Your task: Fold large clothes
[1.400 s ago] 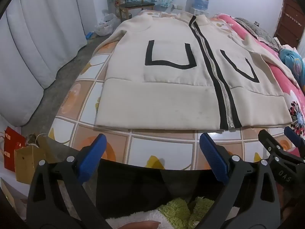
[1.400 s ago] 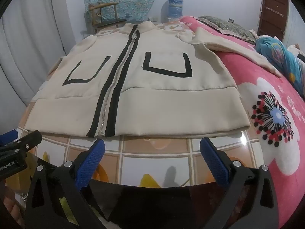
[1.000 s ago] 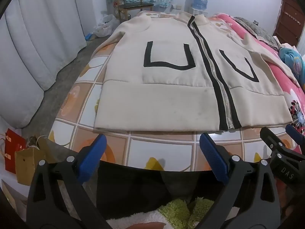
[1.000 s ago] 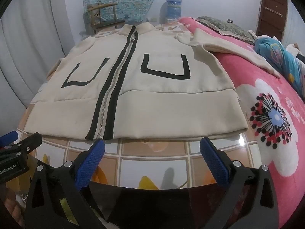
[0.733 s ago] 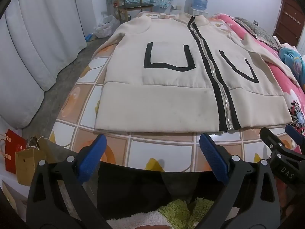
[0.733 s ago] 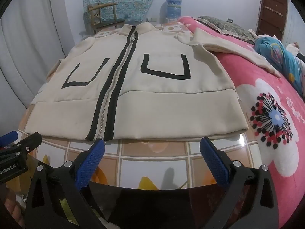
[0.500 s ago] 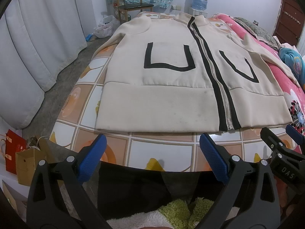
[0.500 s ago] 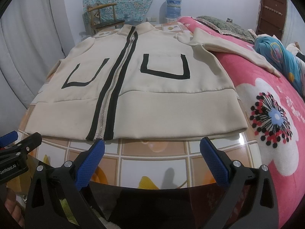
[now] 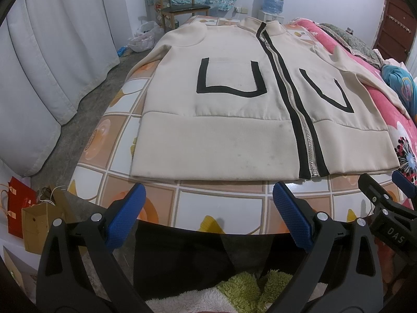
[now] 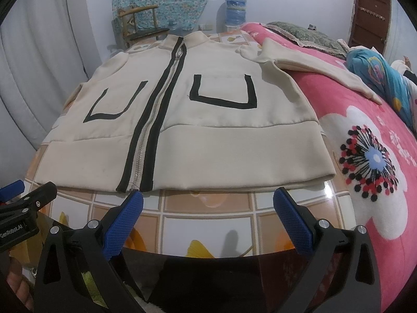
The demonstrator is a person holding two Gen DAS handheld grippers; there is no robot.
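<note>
Tiled table [image 9: 221, 203] carries the jacket [image 9: 234, 120], hem nearest, collar far; left gripper [image 9: 208, 208] and right gripper [image 10: 208, 208] gape wide, empty, just short of it.

Both views drifted slightly; jacket [image 9: 221, 120] hem sits marginally nearer left gripper [image 9: 208, 211] than before.

I've got both wrist cams low at the table's [image 9: 219, 203] near edge, looking forward along the jacket [image 9: 234, 120] toward the far wall. Left cam sits left of the zipper [image 9: 299, 120], right cam right of it. Both share the jacket, chair [image 10: 140, 26] and water jug [image 10: 234, 10].
</note>
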